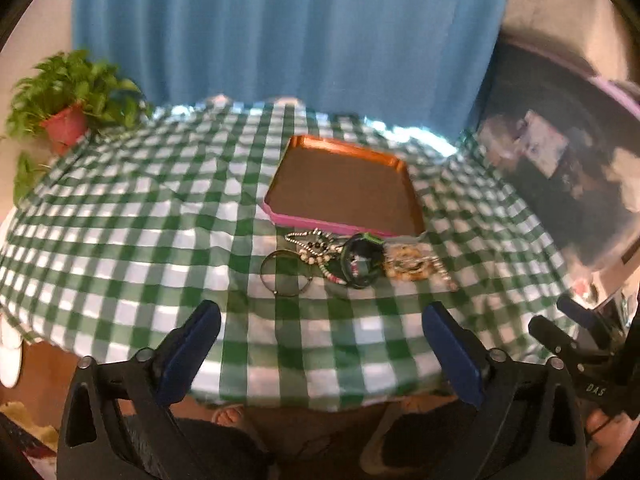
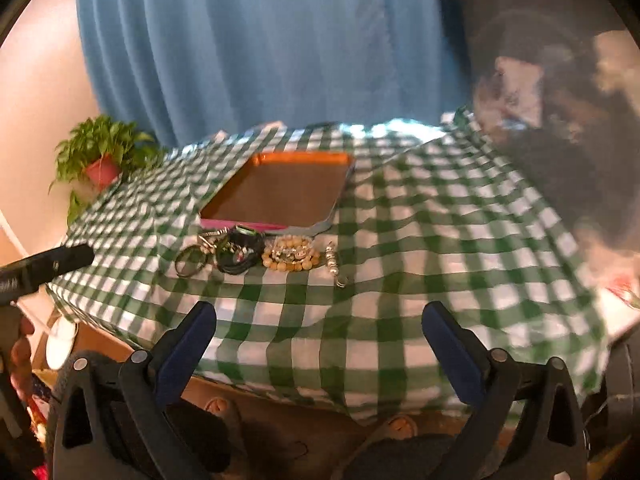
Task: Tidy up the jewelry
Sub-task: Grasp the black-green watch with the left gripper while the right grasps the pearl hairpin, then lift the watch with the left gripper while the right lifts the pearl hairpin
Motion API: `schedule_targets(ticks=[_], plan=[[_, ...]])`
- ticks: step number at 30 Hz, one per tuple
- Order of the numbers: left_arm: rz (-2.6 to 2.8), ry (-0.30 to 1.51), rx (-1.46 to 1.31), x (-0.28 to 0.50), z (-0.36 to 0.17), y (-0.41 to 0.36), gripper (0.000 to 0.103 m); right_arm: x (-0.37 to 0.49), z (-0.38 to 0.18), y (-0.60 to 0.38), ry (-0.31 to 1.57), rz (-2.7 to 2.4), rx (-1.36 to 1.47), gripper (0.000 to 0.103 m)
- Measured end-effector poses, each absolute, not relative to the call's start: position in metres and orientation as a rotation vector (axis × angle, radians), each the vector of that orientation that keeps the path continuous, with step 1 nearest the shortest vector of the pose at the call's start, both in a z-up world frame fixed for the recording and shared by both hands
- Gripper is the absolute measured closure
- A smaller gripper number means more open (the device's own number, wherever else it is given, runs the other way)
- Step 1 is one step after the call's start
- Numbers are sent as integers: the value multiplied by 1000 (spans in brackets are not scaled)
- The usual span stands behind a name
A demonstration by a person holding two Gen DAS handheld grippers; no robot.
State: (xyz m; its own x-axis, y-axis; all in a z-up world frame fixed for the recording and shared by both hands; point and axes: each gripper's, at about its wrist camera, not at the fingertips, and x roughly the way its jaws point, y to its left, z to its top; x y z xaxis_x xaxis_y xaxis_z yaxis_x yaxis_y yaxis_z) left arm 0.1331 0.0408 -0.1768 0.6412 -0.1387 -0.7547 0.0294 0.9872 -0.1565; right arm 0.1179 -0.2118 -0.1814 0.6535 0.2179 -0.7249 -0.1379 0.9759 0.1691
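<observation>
Left wrist view
Our left gripper (image 1: 320,332): we hold it released, blue pads wide apart, nothing between them, over the near edge of the checked tablecloth (image 1: 120,216).
Our right gripper (image 1: 576,332): only its dark body shows at the far right edge; from here we cannot tell how its jaws stand.
Tray (image 1: 344,188): one, orange inside with a pink near wall, bare.
Jewelry: we count one thin metal ring bangle (image 1: 285,276), one tangle of beaded chains (image 1: 316,246), one dark band (image 1: 360,260) and one pile of tan beads (image 1: 408,266), in a row just near the tray, all on the cloth.
Plant (image 1: 68,100): one, in a red pot, far left.

Right wrist view
Our right gripper (image 2: 320,332): released too, pads spread, empty, well short of the pieces.
Our left gripper (image 2: 44,266): its dark tip enters at the left edge.
Tray (image 2: 280,192): the same one, nothing in it.
Jewelry: ring bangle (image 2: 190,260), dark band (image 2: 240,252), tan beads (image 2: 290,256), plus one silver clasp piece (image 2: 334,264) rightmost.

Progress
Done: nothing, as we judge it.
Left: every piece awaits moving, presumably into the tray.
</observation>
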Motion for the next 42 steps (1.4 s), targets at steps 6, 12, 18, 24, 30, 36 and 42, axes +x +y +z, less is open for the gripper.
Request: schedule_targets(ticks=[6, 12, 18, 24, 30, 36, 42], plan=[[-136, 1016, -61, 205, -232, 30, 61, 167, -227, -212, 913, 237, 159, 37], [-261, 1008, 7, 231, -258, 6, 63, 201, -257, -219, 926, 245, 185, 51], [-319, 1040, -17, 249, -277, -4, 69, 223, -282, -221, 977, 243, 155, 93], [-303, 1038, 29, 261, -290, -8, 81, 229, -288, -202, 970, 300, 47, 93], [-315, 1050, -38, 267, -298, 1, 88, 236, -303, -193, 992, 267, -20, 67], [-356, 1016, -76, 254, -272, 7, 91, 234, -303, -199, 958, 272, -10, 93], [-392, 1015, -89, 223, -250, 13, 91, 222, -292, -215, 974, 280, 75, 93]])
